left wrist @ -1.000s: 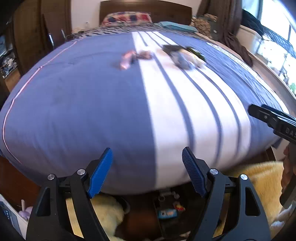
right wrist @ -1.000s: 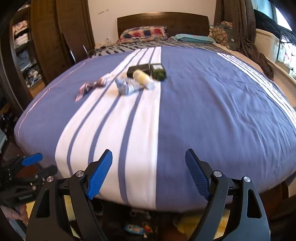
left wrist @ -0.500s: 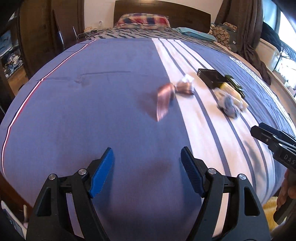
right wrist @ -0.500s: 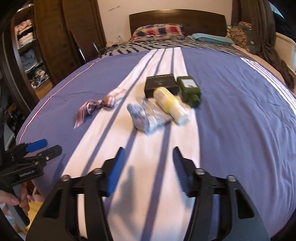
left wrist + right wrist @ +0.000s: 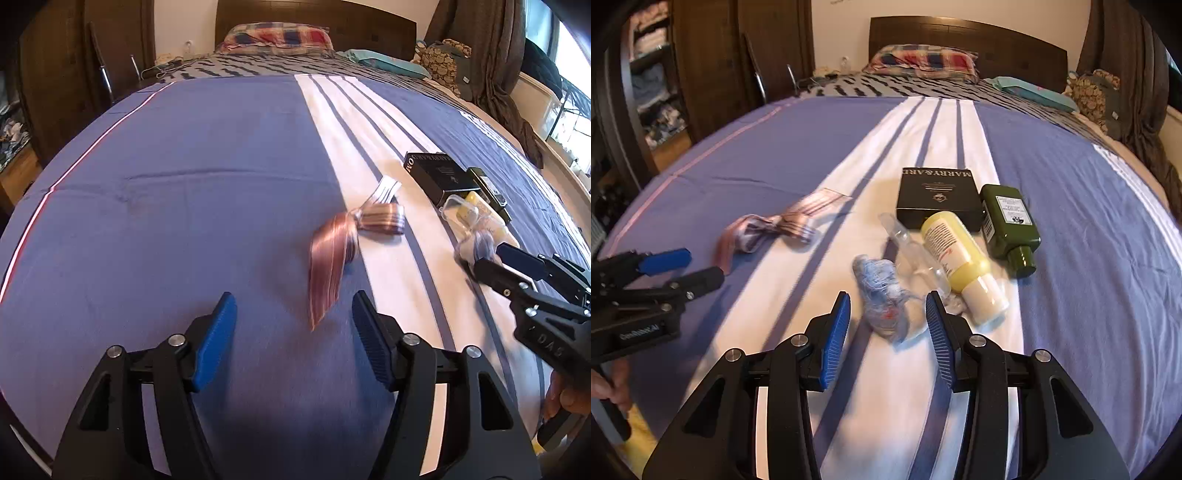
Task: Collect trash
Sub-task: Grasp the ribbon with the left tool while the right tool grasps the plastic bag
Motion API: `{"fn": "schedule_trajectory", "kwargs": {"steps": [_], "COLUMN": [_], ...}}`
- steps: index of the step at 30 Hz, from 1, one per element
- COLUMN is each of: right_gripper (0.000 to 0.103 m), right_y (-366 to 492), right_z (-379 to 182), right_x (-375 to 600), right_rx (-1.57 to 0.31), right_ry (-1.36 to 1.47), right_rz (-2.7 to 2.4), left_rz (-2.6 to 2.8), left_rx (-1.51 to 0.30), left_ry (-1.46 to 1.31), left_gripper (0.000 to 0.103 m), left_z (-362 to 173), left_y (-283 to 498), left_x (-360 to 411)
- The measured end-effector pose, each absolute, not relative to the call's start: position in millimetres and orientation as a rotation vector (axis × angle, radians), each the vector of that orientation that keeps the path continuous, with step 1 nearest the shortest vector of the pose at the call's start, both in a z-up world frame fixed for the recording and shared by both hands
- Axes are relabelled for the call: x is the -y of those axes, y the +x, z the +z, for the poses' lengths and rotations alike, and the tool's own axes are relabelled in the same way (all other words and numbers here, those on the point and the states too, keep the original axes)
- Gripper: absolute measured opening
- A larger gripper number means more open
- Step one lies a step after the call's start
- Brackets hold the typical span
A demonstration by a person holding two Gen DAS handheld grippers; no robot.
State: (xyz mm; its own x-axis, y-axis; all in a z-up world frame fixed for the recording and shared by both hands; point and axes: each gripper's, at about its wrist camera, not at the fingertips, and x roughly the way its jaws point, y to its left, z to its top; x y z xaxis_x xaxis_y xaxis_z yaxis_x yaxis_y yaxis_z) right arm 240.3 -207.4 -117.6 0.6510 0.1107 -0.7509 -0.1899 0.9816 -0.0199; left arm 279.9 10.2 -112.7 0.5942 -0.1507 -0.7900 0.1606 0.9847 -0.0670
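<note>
Lying on the white stripe of the bed, the crumpled blue-and-clear wrapper [image 5: 882, 295] sits right in front of the right gripper [image 5: 888, 325]. The gripper's blue pads [image 5: 836, 328] are spread apart, one on each side of the wrapper, and nothing is held yet. It looks lined up this way so it can close on the wrapper next.

To the left, the shiny striped ribbon [image 5: 334, 254] lies partly on the blue cloth and partly on the white stripe. The left gripper [image 5: 291, 332] hangs just near its loose end, jaws wide and holding nothing. I think each gripper is aimed at its own bit of trash, so both can be picked up at about the same time.

Just to the right of the wrapper, a yellow bottle [image 5: 960, 258] lies on its side with its cap toward the near edge. A clear plastic piece [image 5: 916, 254] lies beside it, touching the wrapper. A dark green bottle [image 5: 1010, 225] lies right of the yellow one, and a black box [image 5: 940, 199] rests flat behind them both. These may be trash too, but I cannot tell.

The bed [image 5: 1089, 277] is soft, with a blue cover and white stripes running to the far end. It may sink a little when pushed. At the far end are a checked pillow [image 5: 923, 61] and a dark wood headboard [image 5: 997, 40]. A dark wardrobe [image 5: 713, 66] stands on the left, and brown curtains [image 5: 1126, 55] hang on the right.
</note>
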Motion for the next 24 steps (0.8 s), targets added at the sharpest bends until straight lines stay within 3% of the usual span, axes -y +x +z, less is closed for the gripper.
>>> {"fn": "schedule_trajectory", "kwargs": {"steps": [6,8,13,24], "right_gripper": [0.043,0.034,0.027,0.027], "right_y": [250,249,237,162], "right_z": [-124,-124,-119,-91], "right_x": [204,204,209,228], "right_rx": [-0.874,-0.879,-0.876,-0.823], "right_ry": [-0.119,-0.111,-0.069,0.000], "right_rz": [0.170,0.181,0.205,0.234], "left_rz": [-0.215,-0.225,-0.270,-0.347], "left_rx": [-0.923,-0.926,-0.936,-0.870], "left_ry": [0.019,0.016,0.006,0.001], "left_gripper": [0.042,0.035,0.002,0.000], "left_z": [-116,-117,-119,-91], "left_y": [299,304,302,216], "left_x": [1,4,11,21]}}
